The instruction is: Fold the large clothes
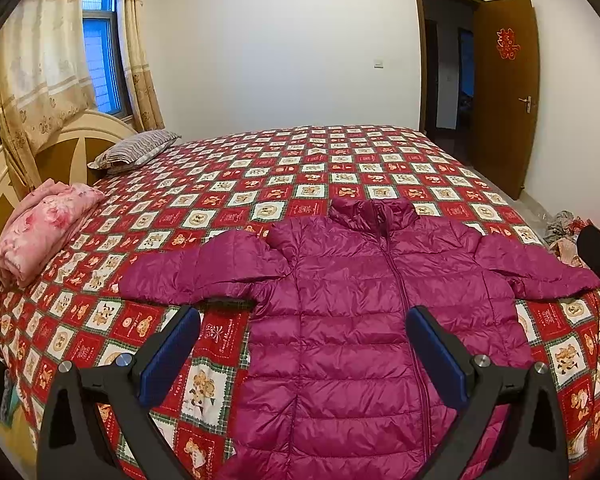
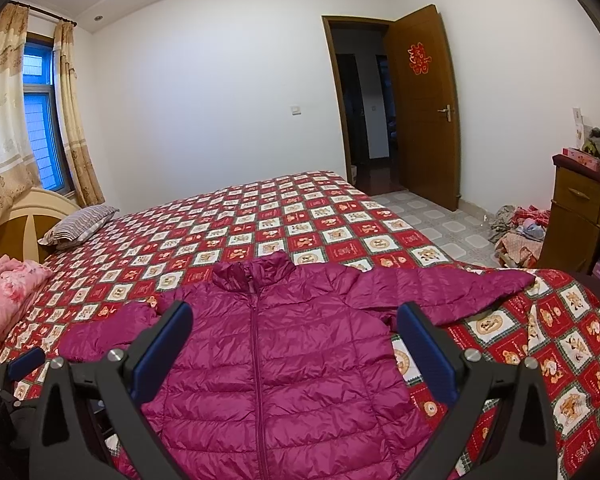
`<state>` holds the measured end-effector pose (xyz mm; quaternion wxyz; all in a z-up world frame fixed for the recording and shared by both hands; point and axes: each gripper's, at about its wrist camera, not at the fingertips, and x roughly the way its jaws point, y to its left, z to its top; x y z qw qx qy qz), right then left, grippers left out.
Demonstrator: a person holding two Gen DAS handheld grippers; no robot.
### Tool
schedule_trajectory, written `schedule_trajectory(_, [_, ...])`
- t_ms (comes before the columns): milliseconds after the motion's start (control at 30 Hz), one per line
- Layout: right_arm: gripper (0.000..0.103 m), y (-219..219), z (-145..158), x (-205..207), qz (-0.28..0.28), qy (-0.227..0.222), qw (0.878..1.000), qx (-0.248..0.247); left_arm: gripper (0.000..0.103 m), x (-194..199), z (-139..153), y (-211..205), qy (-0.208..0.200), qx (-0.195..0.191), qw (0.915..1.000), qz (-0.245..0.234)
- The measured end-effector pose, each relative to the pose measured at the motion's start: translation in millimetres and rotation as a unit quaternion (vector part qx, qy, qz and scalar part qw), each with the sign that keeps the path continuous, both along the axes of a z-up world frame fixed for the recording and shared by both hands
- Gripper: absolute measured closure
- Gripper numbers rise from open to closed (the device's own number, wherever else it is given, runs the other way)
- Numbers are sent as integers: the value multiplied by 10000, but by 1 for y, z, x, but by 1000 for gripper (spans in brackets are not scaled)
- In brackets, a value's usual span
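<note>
Bed [image 1: 340, 160] with a red and white bear quilt fills the room, and a big purple puffy jacket [image 1: 352, 320] lies flat on it, close to the near edge. The jacket is zipped up, front side up, with its collar pointing to the far edge of the bed. Both sleeves are spread out to the sides, one toward the headboard end and one toward the foot end.

The left claw [image 1: 302, 354] hangs above the jacket's lower half with its blue pads [image 1: 168, 360] wide apart, holding nothing. The right claw [image 2: 294, 354] is spread wide too, above the jacket's chest, and it also holds nothing. In the right wrist view, a bit of the left claw shows low at the left side.

A folded pink blanket [image 1: 40, 236] sits at the near corner by the headboard [image 1: 80, 148]. A striped pillow [image 1: 134, 151] lies farther along the headboard. A brown door [image 2: 424, 108] stands open past the bed, and a pile of clothes [image 2: 516, 232] lies on the floor near a wooden dresser [image 2: 576, 216].
</note>
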<state>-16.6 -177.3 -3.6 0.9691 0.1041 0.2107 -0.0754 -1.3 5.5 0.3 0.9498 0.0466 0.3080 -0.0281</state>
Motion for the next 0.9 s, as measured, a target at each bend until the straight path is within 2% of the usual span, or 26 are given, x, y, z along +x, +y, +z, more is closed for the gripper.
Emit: schedule_trajectory(900, [0, 1, 0, -1, -19, -10, 10000, -3, 1, -3, 3, -1, -14, -56, 10000, -28])
